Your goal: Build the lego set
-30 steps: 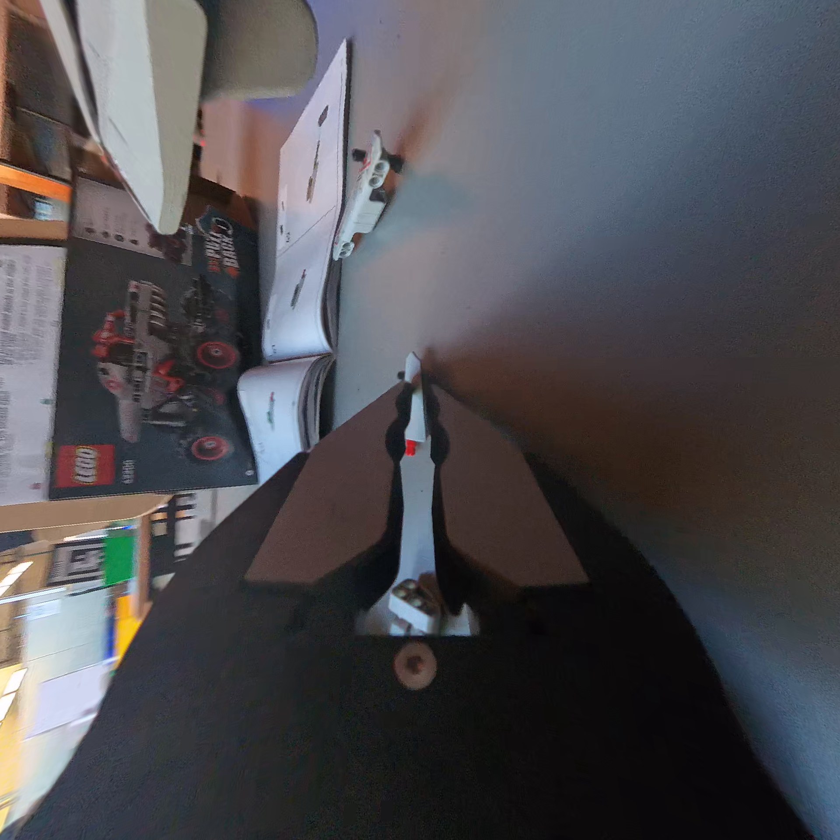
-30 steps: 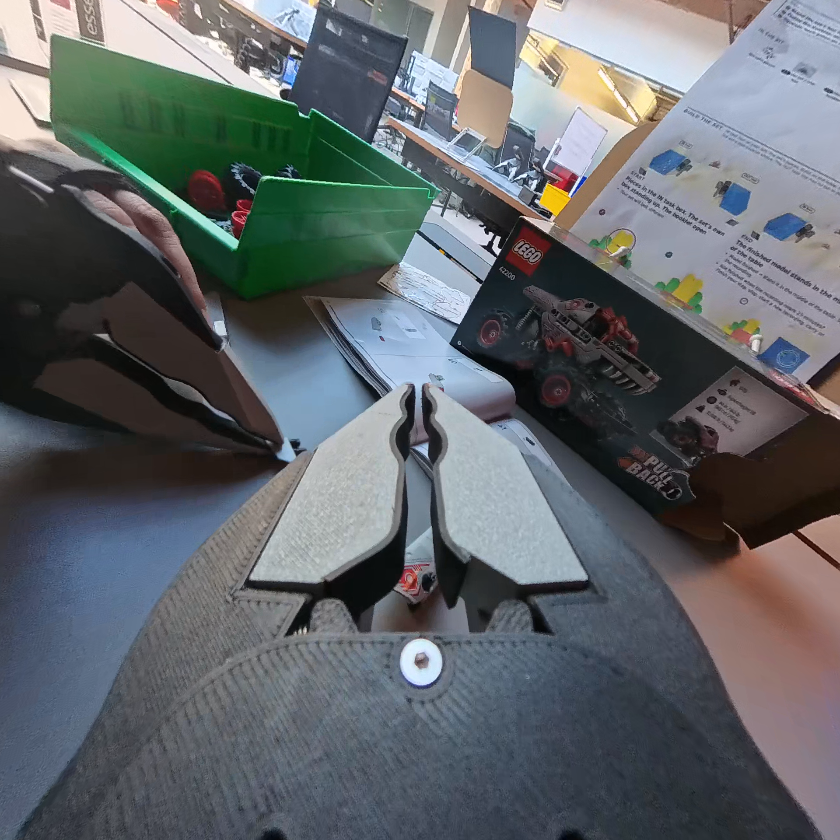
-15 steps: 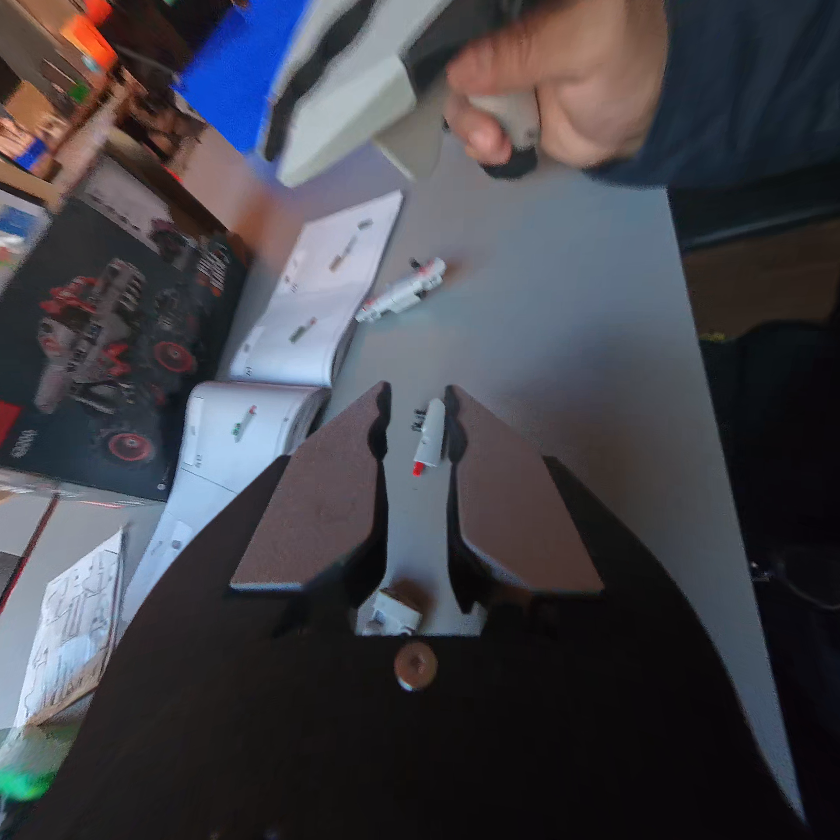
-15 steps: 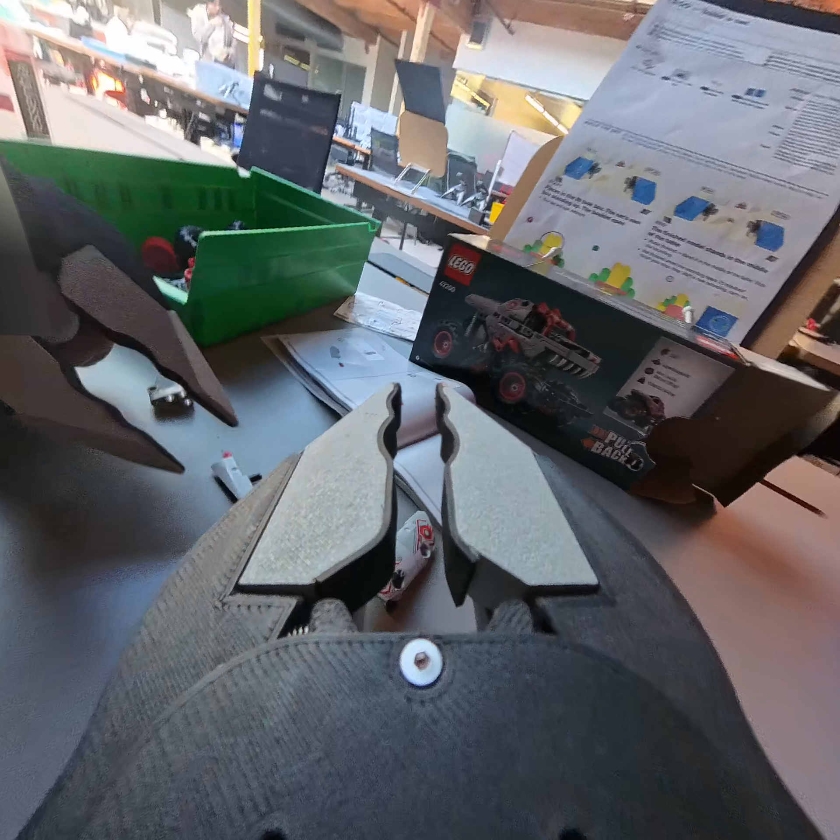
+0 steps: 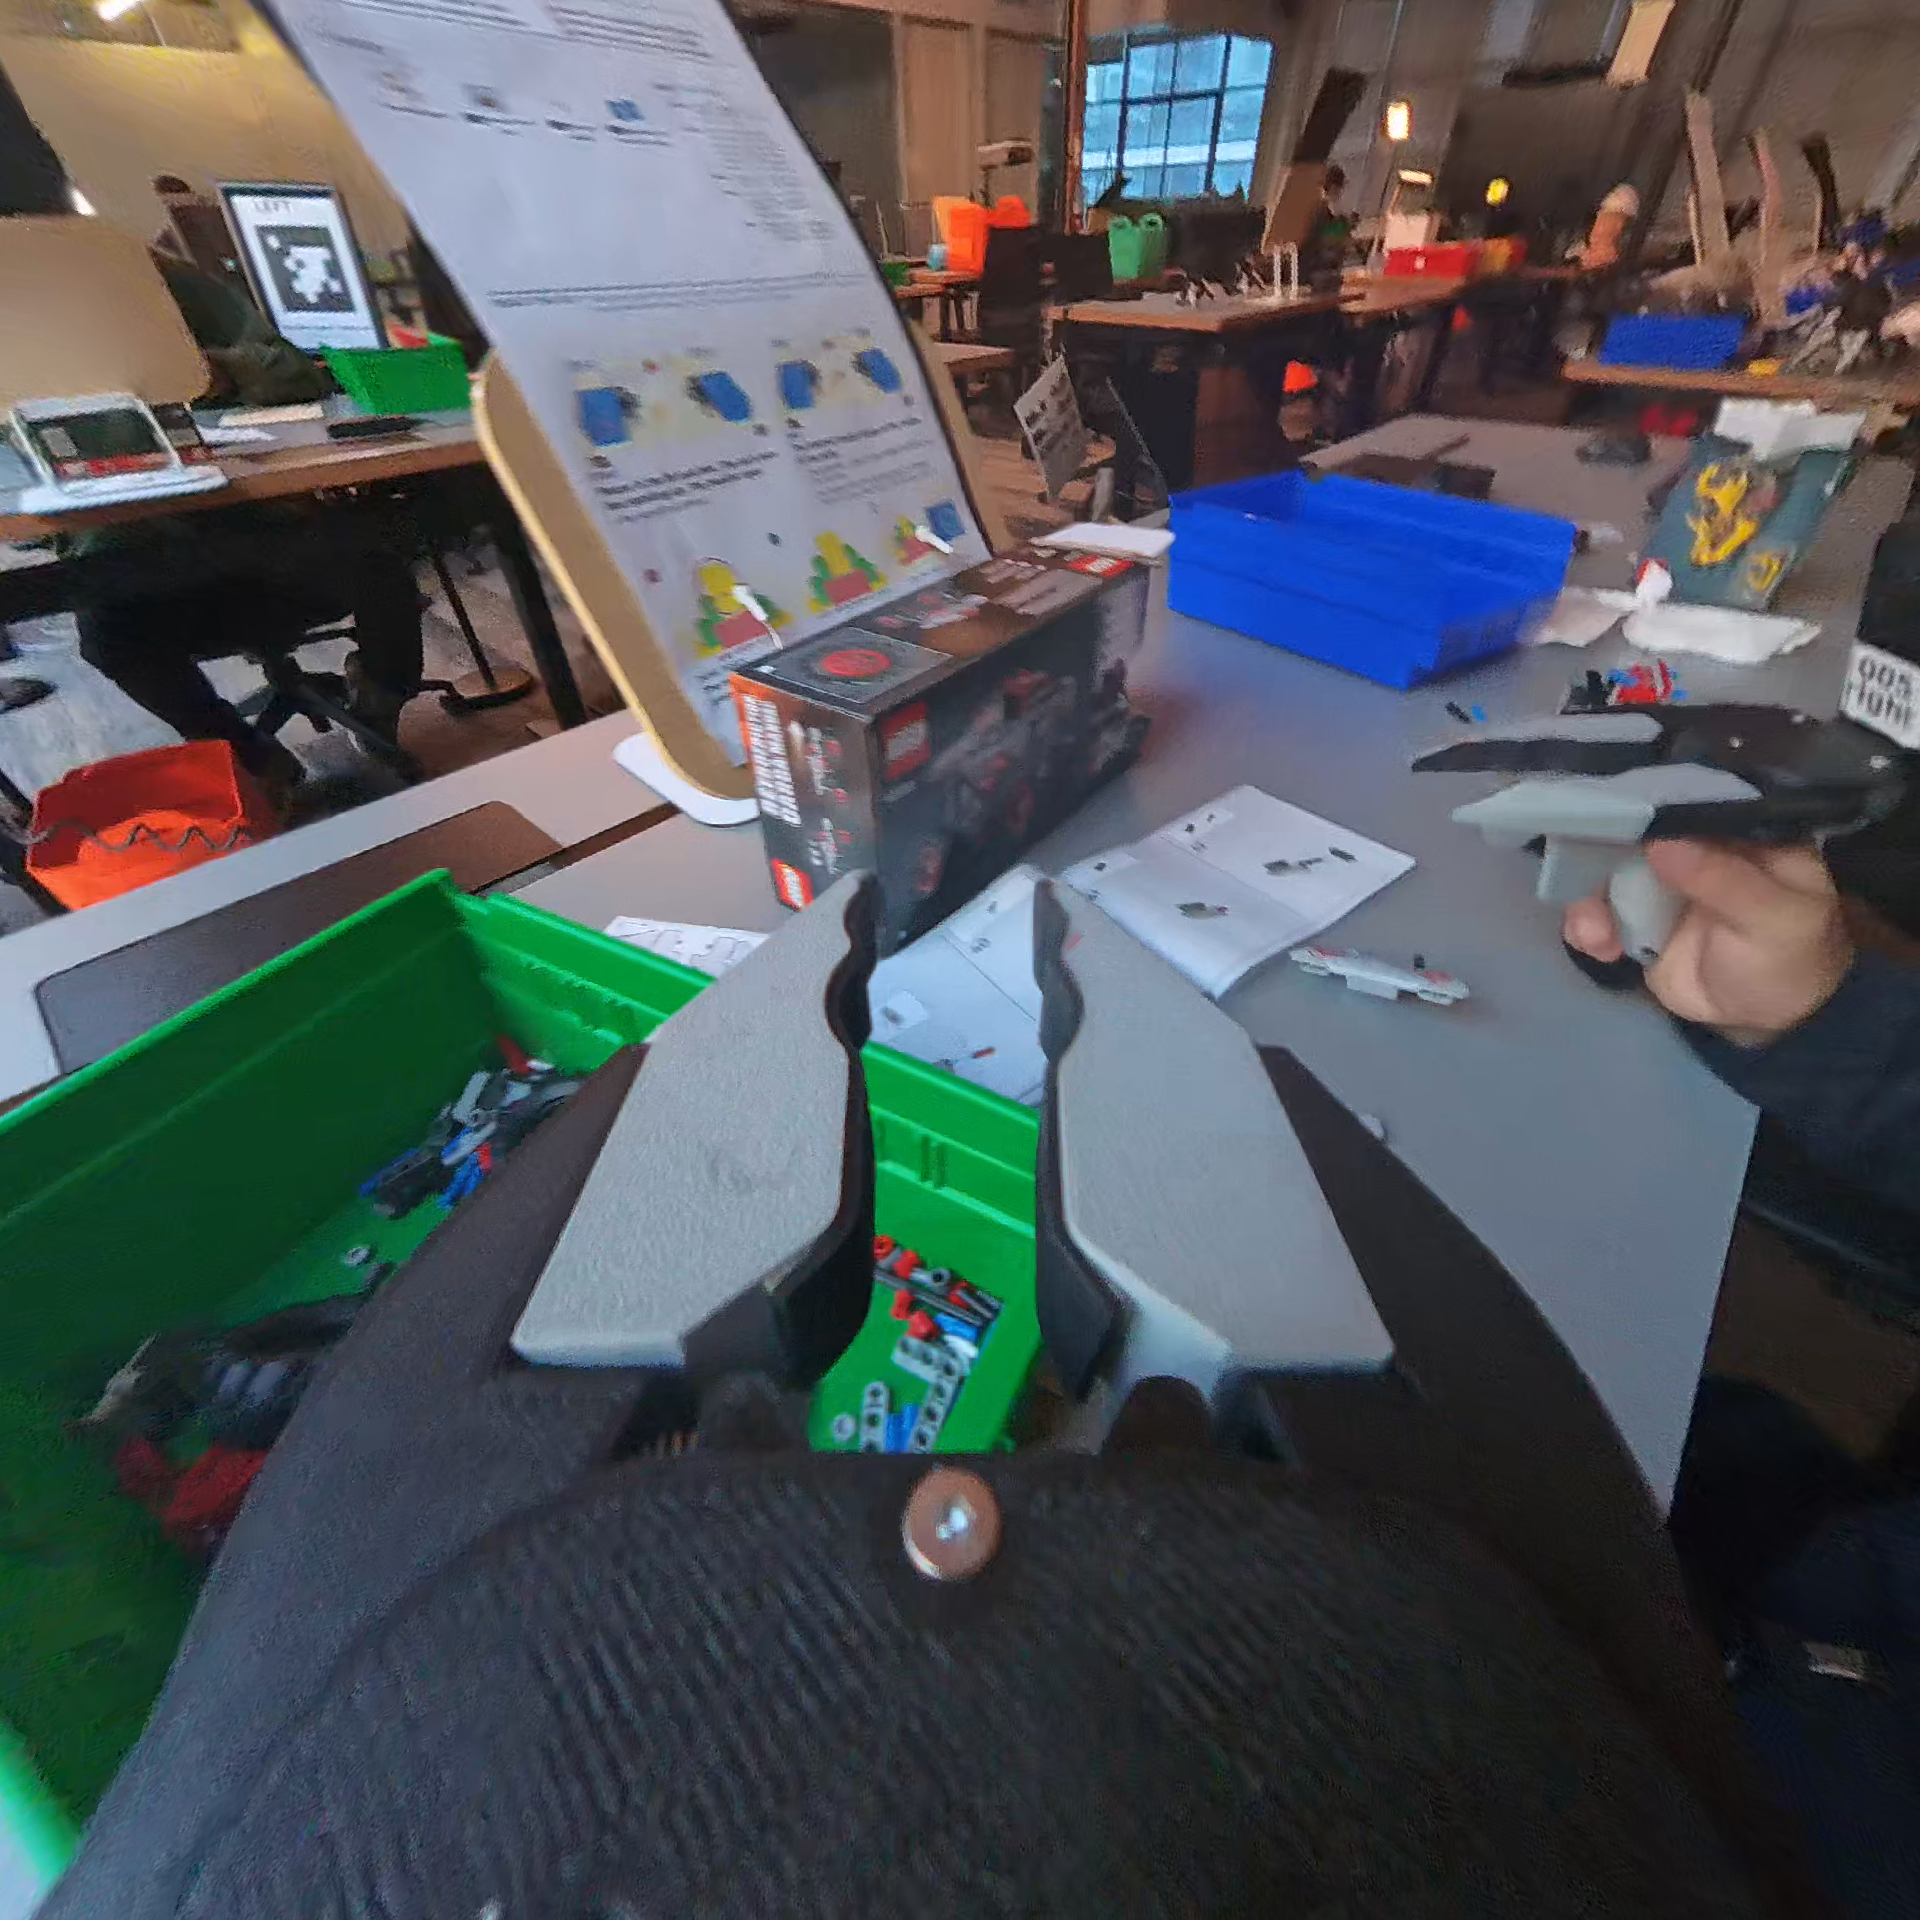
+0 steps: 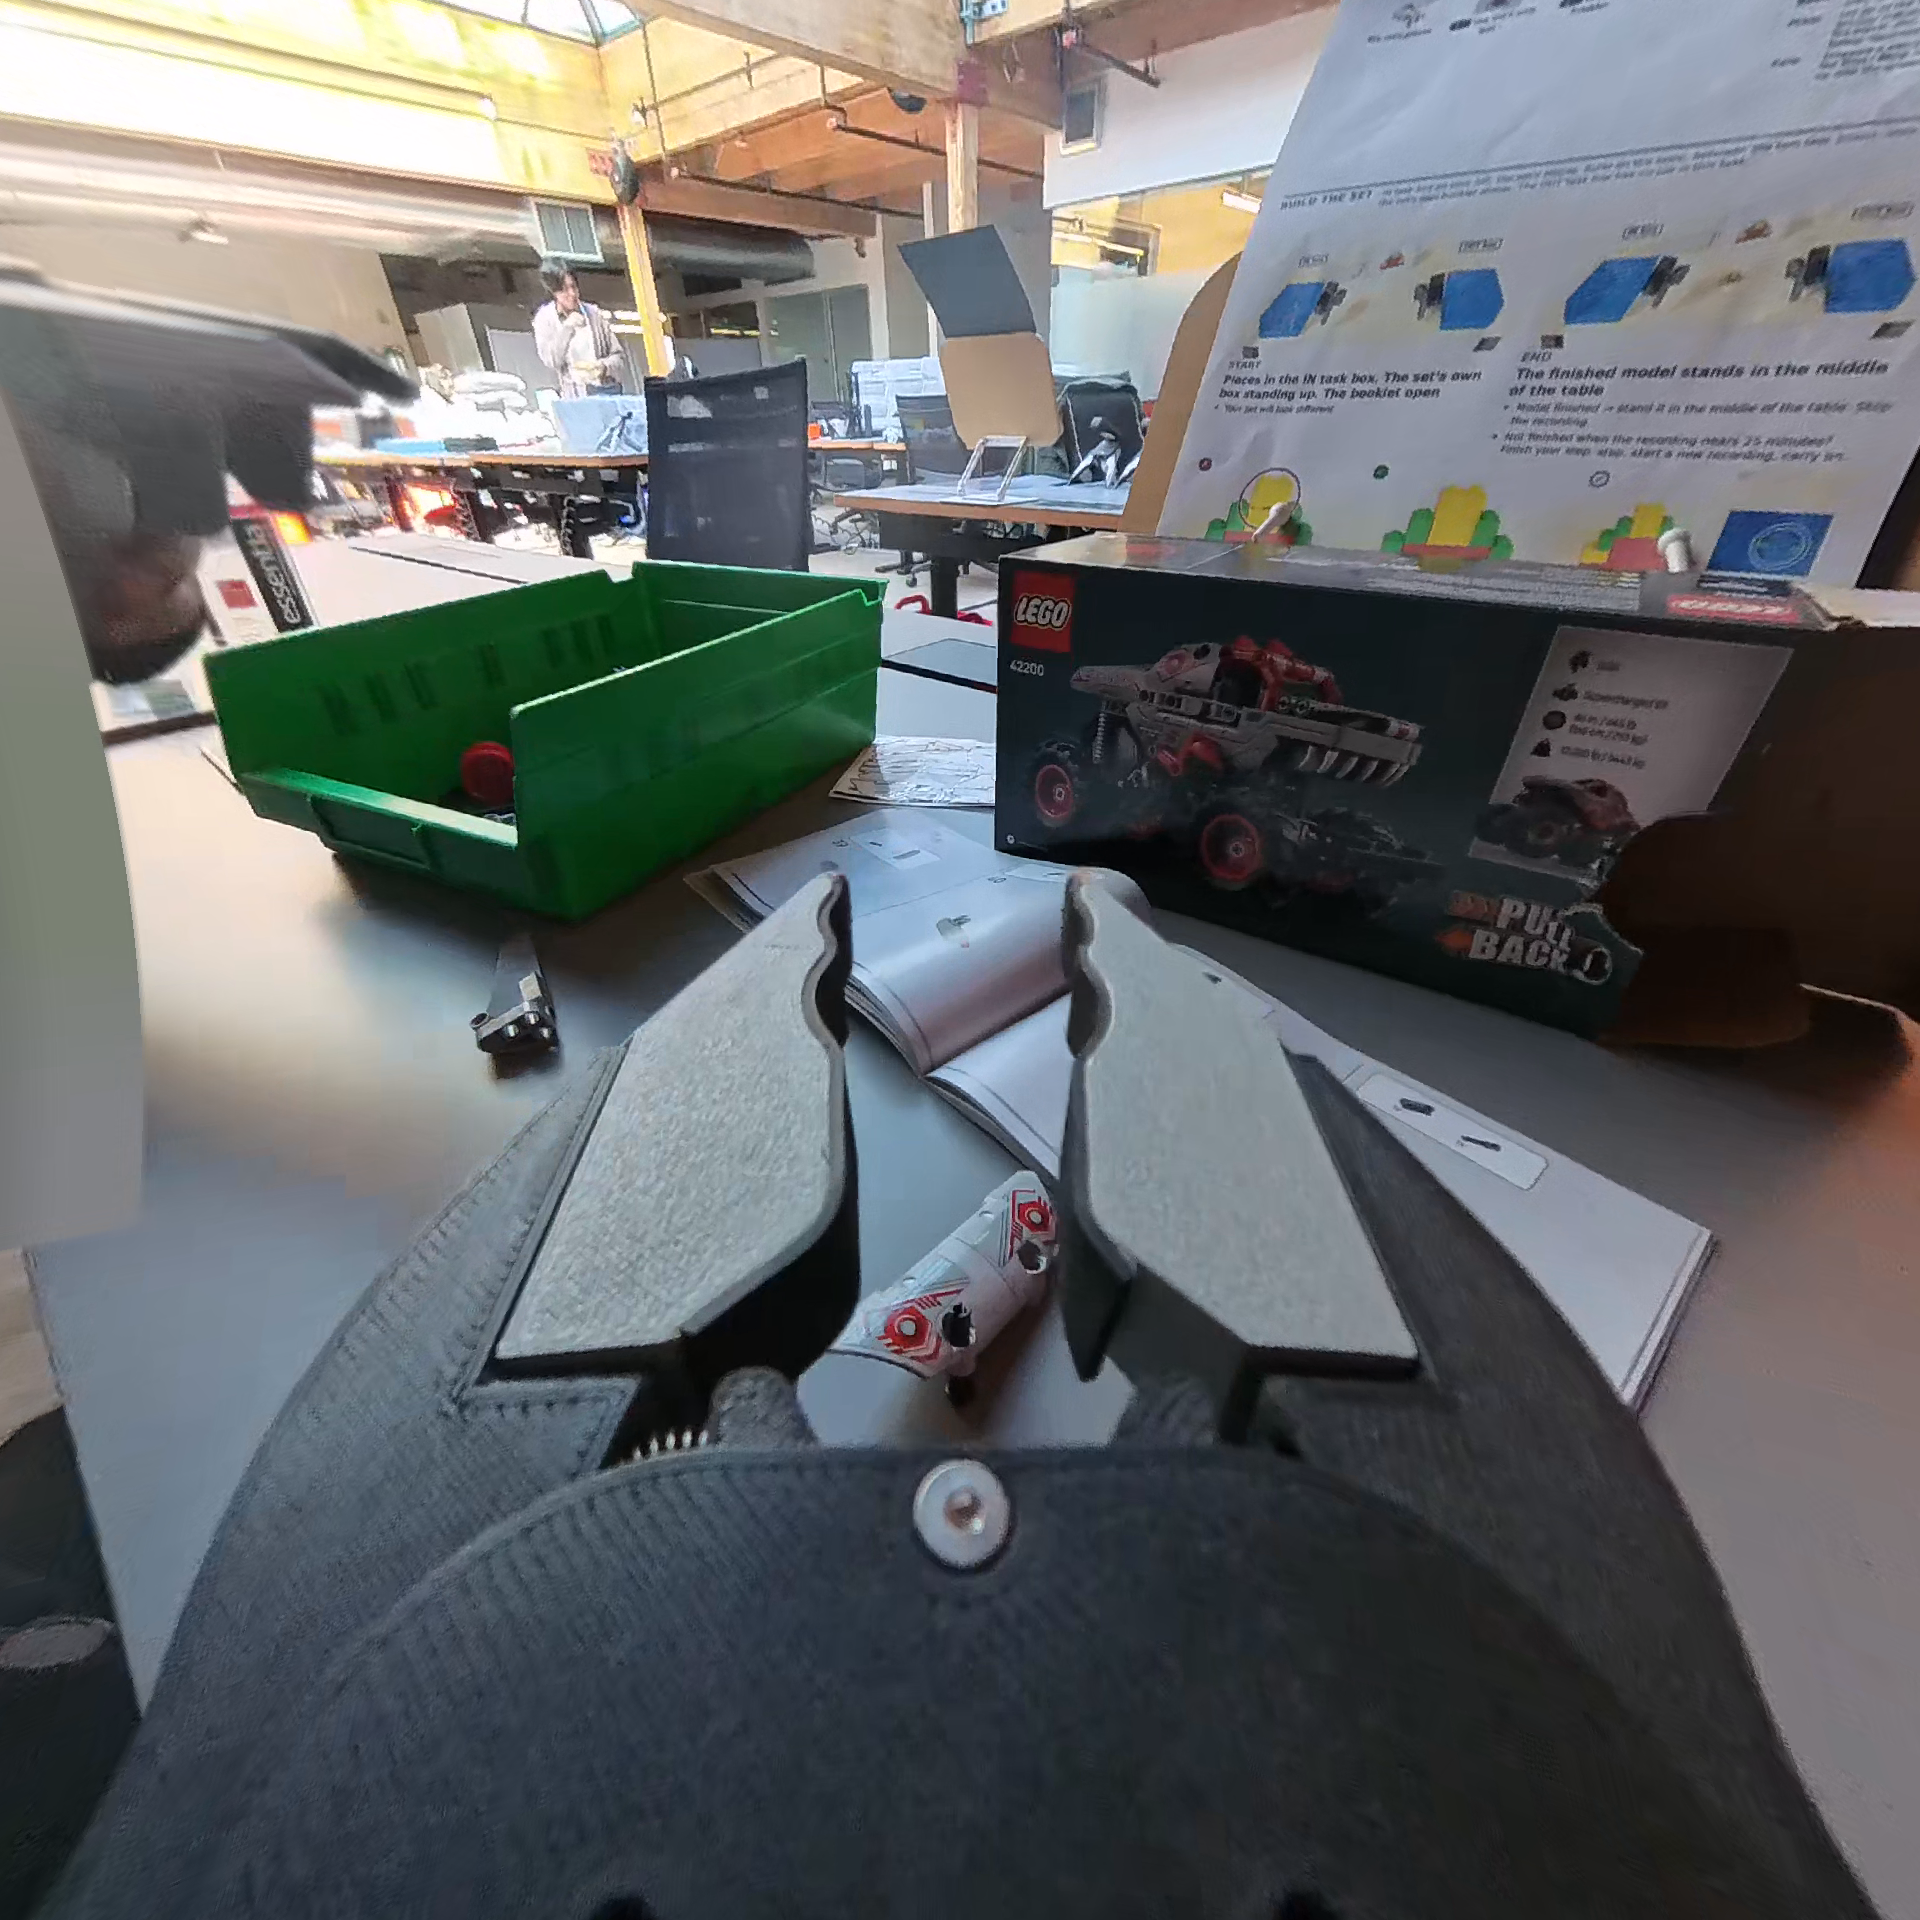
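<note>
My left gripper (image 5: 951,935) is open and empty, hovering over a green bin (image 5: 312,1091) that holds several loose lego pieces (image 5: 925,1320). My right gripper (image 6: 956,935) is open, low over the grey table. A white lego assembly with red markings (image 6: 966,1288) lies on the table between its fingers, near their base, not gripped. The assembly also shows in the left wrist view (image 5: 1377,977), with the right gripper (image 5: 1621,769) in a hand above it. A small elongated piece (image 6: 514,997) lies on the table in front of the green bin (image 6: 582,727).
The open instruction booklet (image 6: 966,956) lies ahead of the right gripper, with the lego set box (image 6: 1351,758) standing behind it. A tilted poster board (image 5: 644,312) stands behind the box. A blue bin (image 5: 1371,571) sits farther right. The table edge runs along the near right. There is about 30 cm between the tips of the two grippers.
My left gripper let go of the small white piece on the table, opened, and swung over to the green bin. My right gripper opened wider and drew back from the white assembly.
</note>
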`<state>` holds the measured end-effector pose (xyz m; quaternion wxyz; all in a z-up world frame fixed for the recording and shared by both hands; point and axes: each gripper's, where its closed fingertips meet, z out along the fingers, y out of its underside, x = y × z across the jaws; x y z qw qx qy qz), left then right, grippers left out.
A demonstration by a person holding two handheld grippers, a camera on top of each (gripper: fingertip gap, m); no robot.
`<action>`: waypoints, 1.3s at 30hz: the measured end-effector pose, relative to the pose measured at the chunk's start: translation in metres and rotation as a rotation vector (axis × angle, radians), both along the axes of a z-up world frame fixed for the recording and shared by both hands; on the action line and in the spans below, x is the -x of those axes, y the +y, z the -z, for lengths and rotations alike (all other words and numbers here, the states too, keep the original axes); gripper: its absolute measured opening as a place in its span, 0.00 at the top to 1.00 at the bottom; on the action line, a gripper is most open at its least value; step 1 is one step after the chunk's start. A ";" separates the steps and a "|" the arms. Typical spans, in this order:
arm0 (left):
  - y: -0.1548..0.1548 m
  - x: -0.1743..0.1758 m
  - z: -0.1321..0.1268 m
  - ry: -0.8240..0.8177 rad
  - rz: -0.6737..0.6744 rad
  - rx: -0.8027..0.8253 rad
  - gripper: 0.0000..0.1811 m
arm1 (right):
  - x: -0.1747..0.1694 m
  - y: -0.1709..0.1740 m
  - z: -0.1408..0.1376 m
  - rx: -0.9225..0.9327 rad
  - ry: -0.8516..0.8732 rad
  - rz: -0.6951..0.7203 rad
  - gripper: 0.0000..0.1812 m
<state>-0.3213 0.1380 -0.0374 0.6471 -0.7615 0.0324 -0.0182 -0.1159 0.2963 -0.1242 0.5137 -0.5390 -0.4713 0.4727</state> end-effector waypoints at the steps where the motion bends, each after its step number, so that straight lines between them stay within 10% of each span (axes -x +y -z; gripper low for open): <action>1: -0.003 0.010 -0.003 -0.018 0.001 0.001 0.86 | 0.000 0.003 0.002 -0.005 -0.014 0.007 0.79; 15: -0.001 0.118 0.027 0.060 -0.106 0.345 0.92 | -0.015 0.079 0.008 -0.140 -0.202 0.229 0.77; 39: 0.029 0.177 0.128 0.152 0.088 1.004 0.93 | 0.081 0.102 -0.019 -0.215 -0.184 0.065 0.75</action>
